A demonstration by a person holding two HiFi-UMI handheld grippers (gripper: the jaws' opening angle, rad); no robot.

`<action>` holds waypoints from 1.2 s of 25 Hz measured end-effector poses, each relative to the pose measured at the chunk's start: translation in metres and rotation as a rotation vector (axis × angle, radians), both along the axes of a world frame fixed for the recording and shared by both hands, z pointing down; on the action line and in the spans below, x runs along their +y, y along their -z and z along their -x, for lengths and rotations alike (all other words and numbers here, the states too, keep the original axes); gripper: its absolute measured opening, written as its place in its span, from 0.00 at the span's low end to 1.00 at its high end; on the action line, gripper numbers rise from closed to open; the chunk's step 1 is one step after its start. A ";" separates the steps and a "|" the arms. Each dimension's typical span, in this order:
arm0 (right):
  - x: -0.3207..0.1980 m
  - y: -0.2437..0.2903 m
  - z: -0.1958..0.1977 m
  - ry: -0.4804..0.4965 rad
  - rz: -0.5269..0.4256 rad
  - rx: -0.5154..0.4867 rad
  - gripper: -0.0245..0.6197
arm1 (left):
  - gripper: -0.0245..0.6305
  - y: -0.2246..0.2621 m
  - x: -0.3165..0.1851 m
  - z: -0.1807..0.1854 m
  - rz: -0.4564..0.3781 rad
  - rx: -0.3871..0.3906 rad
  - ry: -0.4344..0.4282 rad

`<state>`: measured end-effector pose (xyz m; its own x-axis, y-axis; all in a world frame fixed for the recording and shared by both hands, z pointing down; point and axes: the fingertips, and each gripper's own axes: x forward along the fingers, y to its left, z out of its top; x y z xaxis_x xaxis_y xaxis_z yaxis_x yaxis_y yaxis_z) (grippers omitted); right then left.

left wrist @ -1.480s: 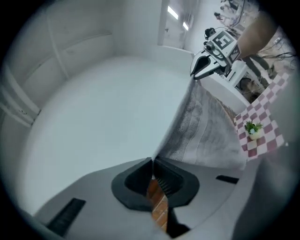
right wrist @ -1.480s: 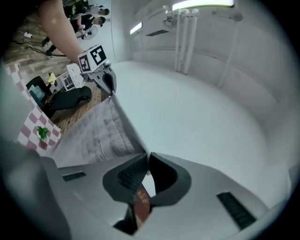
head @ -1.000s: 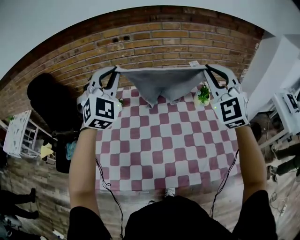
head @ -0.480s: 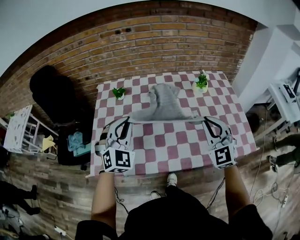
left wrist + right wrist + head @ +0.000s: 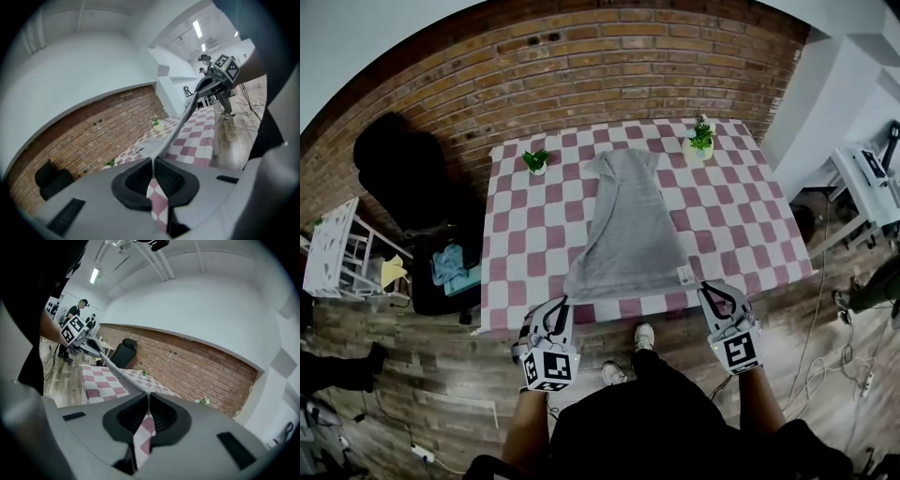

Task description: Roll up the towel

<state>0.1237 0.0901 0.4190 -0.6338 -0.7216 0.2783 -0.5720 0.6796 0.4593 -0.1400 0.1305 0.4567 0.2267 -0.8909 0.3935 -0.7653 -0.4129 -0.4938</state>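
Since a second ago both grippers have swept down and back toward the person. Then they held the cloth high against the brick wall; now its body lies along the table instead of hanging.

The left gripper (image 5: 153, 160), grey plastic with ribbed black pads, has its jaws pressed together on a thin edge of the grey terry-cloth towel (image 5: 628, 220). The right gripper (image 5: 148, 395), of the same make, pinches that edge the same way. Between the two, the near hem runs taut and straight at the near edge of the rectangular table (image 5: 511, 281), which is covered in a red-and-white checked cloth.

From that hem the one towel stretches across the middle of the table toward the wall. It is wide at the near end and narrows to a rumpled far end. Its nap looks soft and matt, and one small white label (image 5: 683, 275) sits by its right near corner.

Two small green potted plants stand at the table's far side, one (image 5: 536, 161) left of the towel's far end and one (image 5: 701, 141) right of it, both apart from the towel.

The person's two forearms (image 5: 525, 427) reach forward, roughly parallel. Each gripper points away and a little downward, with its black-and-white marker cube (image 5: 549, 368) facing up. Behind the table stands a red brick wall (image 5: 609, 75).
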 end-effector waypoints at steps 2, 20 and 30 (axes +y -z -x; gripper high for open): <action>0.014 -0.017 -0.002 0.003 0.042 0.024 0.07 | 0.06 -0.025 0.019 -0.004 0.058 0.017 -0.012; -0.009 -0.070 -0.008 -0.007 0.141 -0.007 0.07 | 0.07 -0.056 -0.004 -0.006 0.099 0.047 0.013; -0.097 -0.082 -0.007 0.011 0.137 -0.020 0.07 | 0.07 -0.057 -0.093 -0.003 0.105 -0.013 0.042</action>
<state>0.1302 -0.0073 0.5010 -0.6482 -0.6704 0.3612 -0.5722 0.7418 0.3499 -0.1371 0.0375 0.5139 0.1844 -0.8530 0.4883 -0.7767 -0.4309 -0.4595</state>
